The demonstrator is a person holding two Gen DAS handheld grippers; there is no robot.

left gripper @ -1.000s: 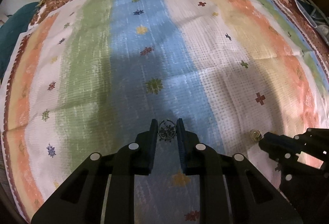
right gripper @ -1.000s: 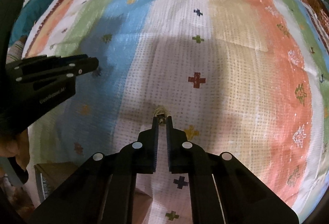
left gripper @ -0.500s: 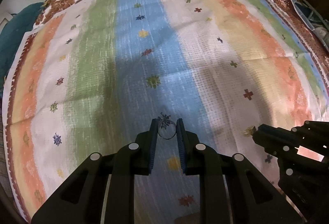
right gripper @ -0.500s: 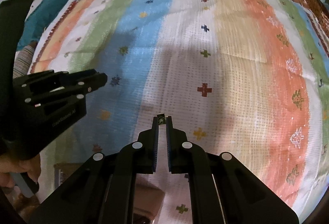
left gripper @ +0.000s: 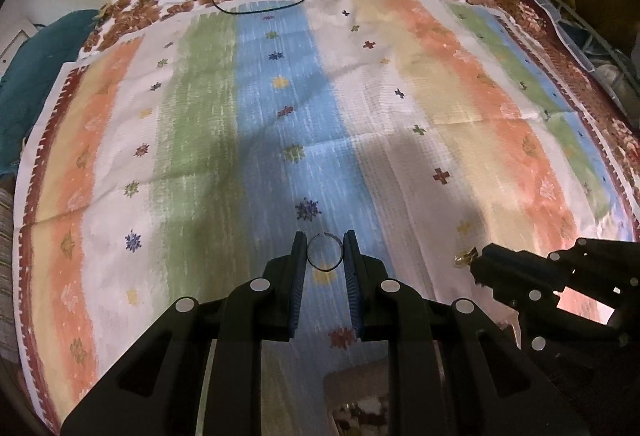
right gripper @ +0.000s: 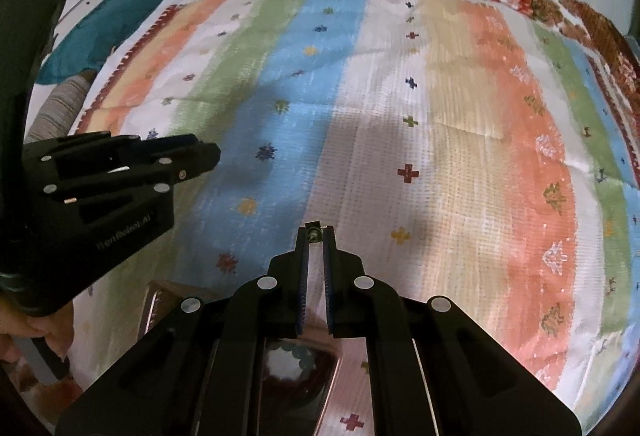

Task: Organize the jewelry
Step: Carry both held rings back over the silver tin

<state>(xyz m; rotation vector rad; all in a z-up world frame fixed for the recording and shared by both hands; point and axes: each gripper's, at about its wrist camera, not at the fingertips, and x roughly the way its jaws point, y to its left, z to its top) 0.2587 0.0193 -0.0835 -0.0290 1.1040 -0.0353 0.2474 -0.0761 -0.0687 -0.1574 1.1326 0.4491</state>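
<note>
As both tools draw back from the striped cloth [left gripper: 400, 115], we see more of it than a second ago: the floral border and the loose black cord [left gripper: 256, 1] at its far edge have slid down into fuller view, and the printed motifs beneath the tips have shifted away. A second ago the left gripper [left gripper: 325, 254] held its wire hoop [left gripper: 325, 253] low over a dark flower motif; now that motif sits ahead of the tips, and the hoop hangs over a yellow one on the blue stripe. We read this as two pieces picked up together and being carried toward us, probably to the tray [right gripper: 296, 376] whose rim shows under the right gripper [right gripper: 315, 232]; the sorting itself is not yet done.

The hoop is a thin dark ring of wire with a small gap at its top, clamped edge to edge between the blue-padded fingers [left gripper: 298, 272], which stand only as far apart as the ring is wide. It looks springy and slight, so we judge that a firmer squeeze could bend it.

On the right, the fingers are drawn nearly together on a small metallic piece [right gripper: 314, 232], gold-toned in the left camera's view and too small for us to name with confidence. It juts just past the tips, held clear above the cloth's white band.
</note>
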